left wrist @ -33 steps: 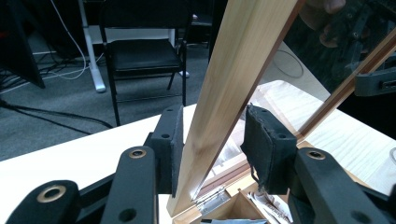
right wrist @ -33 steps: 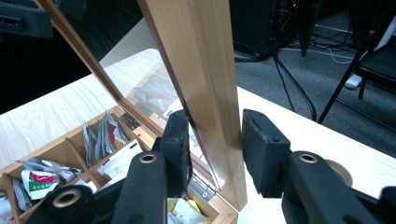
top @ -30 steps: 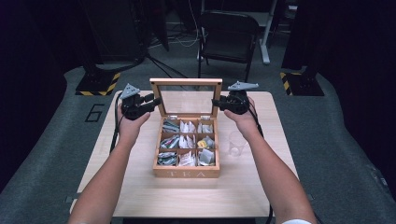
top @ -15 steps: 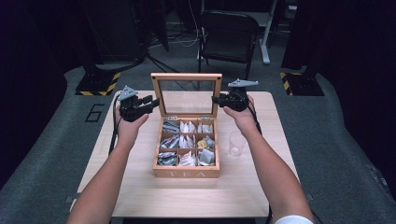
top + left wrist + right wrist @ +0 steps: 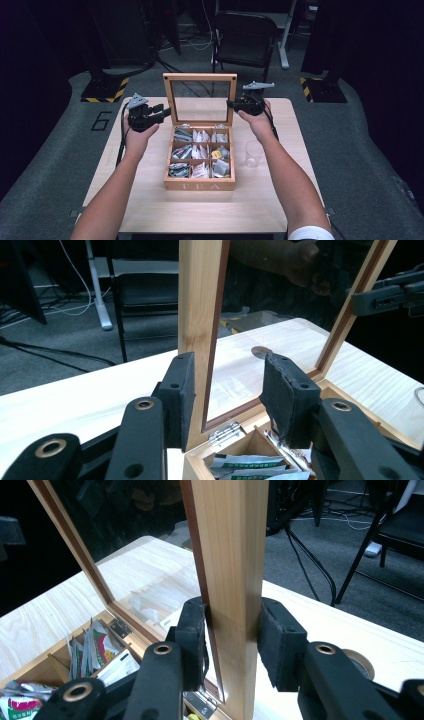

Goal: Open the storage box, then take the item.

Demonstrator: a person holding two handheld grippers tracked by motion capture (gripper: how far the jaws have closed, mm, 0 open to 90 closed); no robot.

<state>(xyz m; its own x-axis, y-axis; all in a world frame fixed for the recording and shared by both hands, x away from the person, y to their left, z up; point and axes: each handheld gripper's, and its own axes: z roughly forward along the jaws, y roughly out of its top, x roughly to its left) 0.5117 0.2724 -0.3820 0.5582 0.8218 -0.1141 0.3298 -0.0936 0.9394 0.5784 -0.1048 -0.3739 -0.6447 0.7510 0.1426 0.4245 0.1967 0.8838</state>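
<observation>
- Lid (image 5: 200,77) of the wooden tea box (image 5: 200,186) stands near upright on its hinges at the box's far edge. Its glass pane faces the person, and the box sits mid-counter.
- Opening looks all but done. All nine compartments lie exposed, with tea sachets (image 5: 200,150) standing in them. What seems left is to ease the lid to its rest and let go, or to start on the sachets.
- Right claw (image 5: 231,105) holds the lid's right upright, with both pads pressed on the wood just above the hinge.
- Left claw (image 5: 165,111) straddles the left upright at a narrow spread. One pad is against the outer face. The other stands off on the glass side, so it steadies rather than clamps.
- Edges: the lid's frame is slim and the pane starts just inside it, so a pad sliding inward would meet glass. A brass hinge (image 5: 225,431) sits just below the left claw.
- Room: the counter (image 5: 150,210) is bare in front of and behind the box, so the lid can swing farther back.
- Clear drinking glass (image 5: 253,152) stands just right of the box, under the right forearm. A dropped wrist could knock it.
- Black chair (image 5: 245,45) stands beyond the counter's far edge, well apart.
</observation>
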